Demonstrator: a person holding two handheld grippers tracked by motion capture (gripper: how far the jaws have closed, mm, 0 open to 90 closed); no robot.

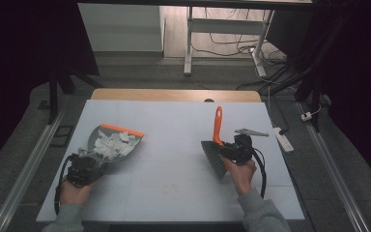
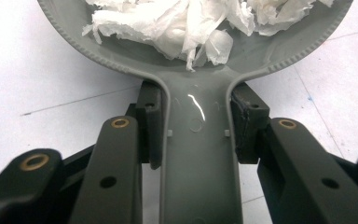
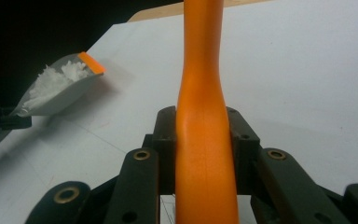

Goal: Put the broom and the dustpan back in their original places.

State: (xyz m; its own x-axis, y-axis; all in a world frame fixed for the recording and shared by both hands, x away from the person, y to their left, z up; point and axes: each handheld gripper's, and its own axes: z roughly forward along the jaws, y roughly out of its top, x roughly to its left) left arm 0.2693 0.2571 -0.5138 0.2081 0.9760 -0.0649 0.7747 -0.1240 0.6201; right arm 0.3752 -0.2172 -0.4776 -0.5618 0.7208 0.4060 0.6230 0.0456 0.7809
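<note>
Left tool (image 2: 198, 126) pinching grey plastic dustpan (image 1: 107, 143) of white paper scraps (image 1: 112, 143); right tool (image 3: 204, 140) pinching orange-handled brush (image 1: 216, 145), well apart.

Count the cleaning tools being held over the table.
2. A grey dustpan full of torn paper scraps sits at the table's left, its handle clamped by the left gripper. An orange-handled brush is at the right, clamped by the right gripper.
</note>
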